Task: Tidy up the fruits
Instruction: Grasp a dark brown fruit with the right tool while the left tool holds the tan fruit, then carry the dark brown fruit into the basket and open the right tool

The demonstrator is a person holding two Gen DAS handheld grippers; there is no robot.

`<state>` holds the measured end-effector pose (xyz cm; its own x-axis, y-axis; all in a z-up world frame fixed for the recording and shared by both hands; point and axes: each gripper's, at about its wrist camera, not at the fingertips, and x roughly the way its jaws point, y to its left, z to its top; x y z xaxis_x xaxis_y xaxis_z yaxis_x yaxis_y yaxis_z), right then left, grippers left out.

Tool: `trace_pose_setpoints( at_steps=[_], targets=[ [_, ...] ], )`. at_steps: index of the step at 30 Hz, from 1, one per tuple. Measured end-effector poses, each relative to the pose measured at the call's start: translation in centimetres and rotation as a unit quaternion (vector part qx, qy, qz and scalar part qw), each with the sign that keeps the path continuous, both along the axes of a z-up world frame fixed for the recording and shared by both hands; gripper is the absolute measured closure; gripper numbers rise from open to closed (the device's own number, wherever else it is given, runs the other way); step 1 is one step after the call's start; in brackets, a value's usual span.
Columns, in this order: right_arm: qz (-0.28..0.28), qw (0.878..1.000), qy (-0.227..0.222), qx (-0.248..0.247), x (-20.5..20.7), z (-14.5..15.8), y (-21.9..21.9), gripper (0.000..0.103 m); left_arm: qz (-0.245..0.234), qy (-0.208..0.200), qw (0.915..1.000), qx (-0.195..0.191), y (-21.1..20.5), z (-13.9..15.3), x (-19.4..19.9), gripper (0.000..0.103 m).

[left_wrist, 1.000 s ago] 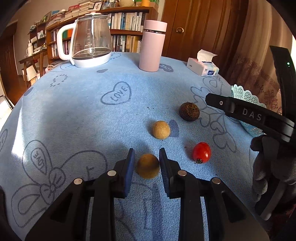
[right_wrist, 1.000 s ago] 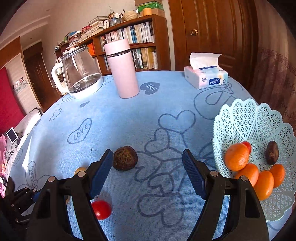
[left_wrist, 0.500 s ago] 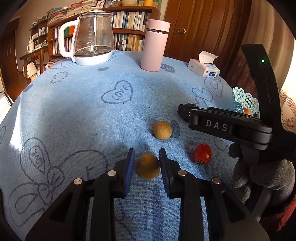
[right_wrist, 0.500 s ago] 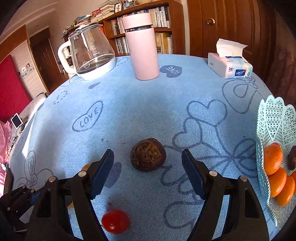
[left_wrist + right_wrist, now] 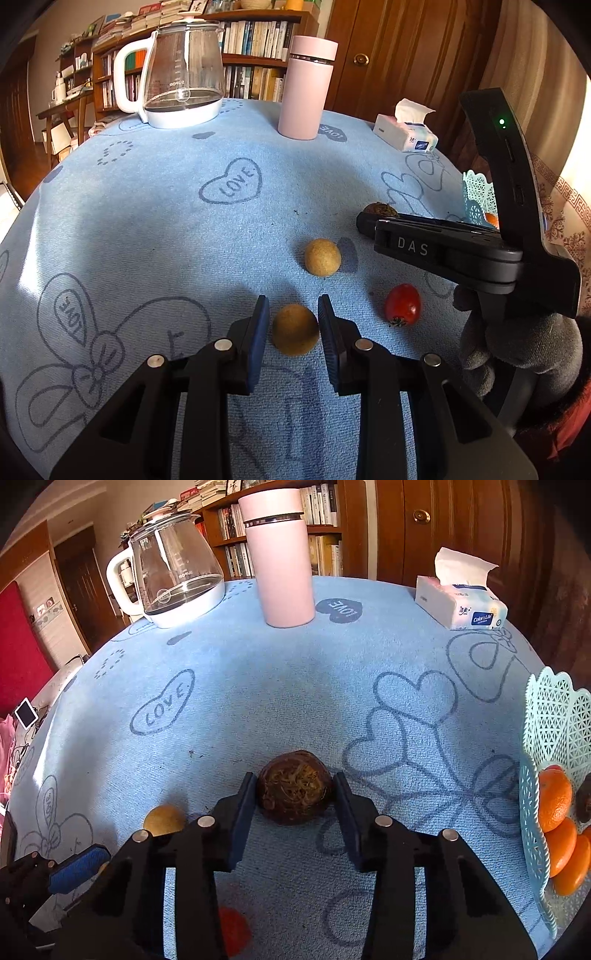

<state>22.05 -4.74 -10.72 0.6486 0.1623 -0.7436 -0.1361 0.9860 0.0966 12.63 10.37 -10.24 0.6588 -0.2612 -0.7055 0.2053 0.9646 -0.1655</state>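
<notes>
My left gripper holds its jaws close around a tan round fruit on the blue tablecloth; small gaps show on both sides. A second tan fruit and a red tomato lie just beyond. My right gripper has its pads against both sides of a dark brown fruit resting on the cloth. The pale green lattice basket at the right holds several oranges.
A glass kettle, a pink flask and a tissue pack stand at the table's far side. The right gripper's body reaches across the left wrist view. Bookshelves and a wooden door stand behind.
My right gripper moved forward onto the dark brown fruit and narrowed from wide open until its pads met it. My left gripper stayed around the tan fruit.
</notes>
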Motion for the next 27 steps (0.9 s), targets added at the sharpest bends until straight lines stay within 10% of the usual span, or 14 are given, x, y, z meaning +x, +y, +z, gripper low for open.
trace_pose_setpoints(
  at_steps=[27],
  targets=[
    [-0.01, 0.992, -0.102, -0.079, -3.5, 2.9, 1.0, 0.06, -0.001, 0.017, 0.9998, -0.012, 0.2, -0.5, 0.2, 0.074]
  ],
)
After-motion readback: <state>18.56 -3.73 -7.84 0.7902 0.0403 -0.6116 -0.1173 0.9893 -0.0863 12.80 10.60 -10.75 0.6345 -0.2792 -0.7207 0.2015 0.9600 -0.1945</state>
